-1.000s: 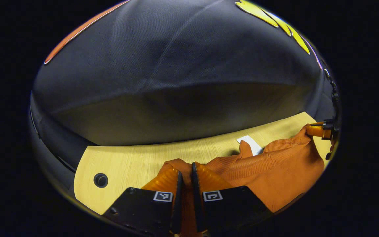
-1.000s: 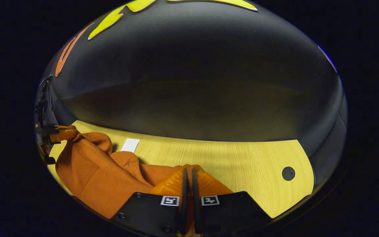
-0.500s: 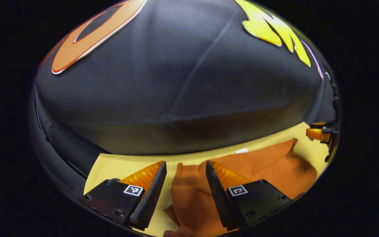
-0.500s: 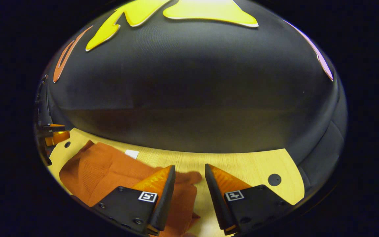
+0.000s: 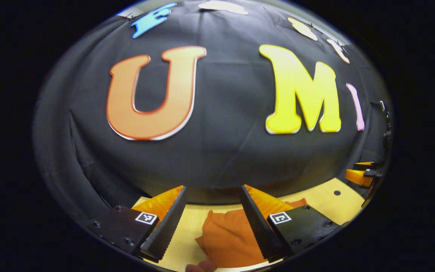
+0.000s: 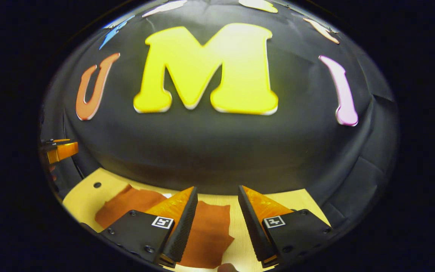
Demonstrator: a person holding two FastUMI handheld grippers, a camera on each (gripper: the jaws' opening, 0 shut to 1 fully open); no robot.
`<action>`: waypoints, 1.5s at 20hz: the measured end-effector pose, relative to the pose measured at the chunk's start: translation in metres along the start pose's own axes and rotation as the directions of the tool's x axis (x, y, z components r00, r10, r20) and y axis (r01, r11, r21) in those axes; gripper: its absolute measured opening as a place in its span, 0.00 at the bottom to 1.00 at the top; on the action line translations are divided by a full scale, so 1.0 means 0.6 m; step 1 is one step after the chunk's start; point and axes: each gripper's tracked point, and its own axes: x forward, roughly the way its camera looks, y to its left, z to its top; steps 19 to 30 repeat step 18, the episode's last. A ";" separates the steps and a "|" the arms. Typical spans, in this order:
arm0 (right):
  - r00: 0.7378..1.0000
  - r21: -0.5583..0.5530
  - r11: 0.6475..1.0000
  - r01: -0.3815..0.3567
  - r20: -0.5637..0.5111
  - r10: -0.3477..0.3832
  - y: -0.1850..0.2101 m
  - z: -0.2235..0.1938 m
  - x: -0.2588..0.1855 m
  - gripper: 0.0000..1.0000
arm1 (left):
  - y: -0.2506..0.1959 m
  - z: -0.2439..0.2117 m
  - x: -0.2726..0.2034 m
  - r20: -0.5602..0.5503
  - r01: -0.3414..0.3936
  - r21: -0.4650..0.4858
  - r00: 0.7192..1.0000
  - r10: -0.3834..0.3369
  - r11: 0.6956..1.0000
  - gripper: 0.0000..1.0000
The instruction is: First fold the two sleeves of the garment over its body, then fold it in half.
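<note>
Left tool (image 5: 212, 211) and right tool (image 6: 213, 211) both spread apart, raised above garment (image 5: 232, 238); lying flat on worktop (image 6: 236, 226) below, seemingly folded

both views ride above the table (image 5: 187, 230), facing the booth wall (image 5: 225, 158), sharing the garment (image 5: 229, 238)

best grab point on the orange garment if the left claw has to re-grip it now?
Probably the near-left edge of the orange garment, which lies flat on the wooden table. That edge sits right under the open left claw, between its fingers, with bare wood beside it. Come straight down from above and pinch the edge; the flat cloth offers no raised fold to catch elsewhere.
</note>
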 end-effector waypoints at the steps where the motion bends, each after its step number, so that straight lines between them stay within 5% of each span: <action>1: 0.999 0.011 1.000 0.005 0.045 -0.005 0.005 0.032 -0.036 0.71 | 0.000 0.018 -0.037 0.010 -0.001 -0.007 1.000 0.001 1.000 0.93; 8: 0.979 0.010 0.999 -0.031 0.203 0.028 0.060 0.129 -0.271 0.75 | -0.009 0.095 -0.249 0.101 -0.017 -0.009 0.995 0.017 1.000 0.97; 9: 0.975 0.008 0.999 -0.038 0.221 0.035 0.072 0.132 -0.301 0.73 | -0.013 0.097 -0.273 0.111 -0.016 -0.012 0.994 0.017 1.000 0.88; 11: 0.967 -0.003 1.000 -0.020 0.253 0.020 0.077 0.125 -0.350 0.75 | -0.021 0.094 -0.317 0.130 -0.016 -0.011 0.991 0.017 1.000 0.88; 12: 0.966 -0.006 1.000 -0.021 0.256 0.022 0.083 0.116 -0.365 0.80 | -0.028 0.086 -0.335 0.132 -0.011 -0.019 0.991 0.013 1.000 0.97; 18: 0.974 0.033 0.998 -0.044 0.224 0.036 0.103 0.051 -0.432 0.77 | -0.074 0.044 -0.414 0.161 0.032 -0.016 0.986 -0.029 0.999 0.97; 30: 0.974 0.033 0.998 -0.044 0.224 0.036 0.103 0.051 -0.432 0.77 | -0.074 0.044 -0.414 0.161 0.032 -0.016 0.986 -0.029 0.999 0.97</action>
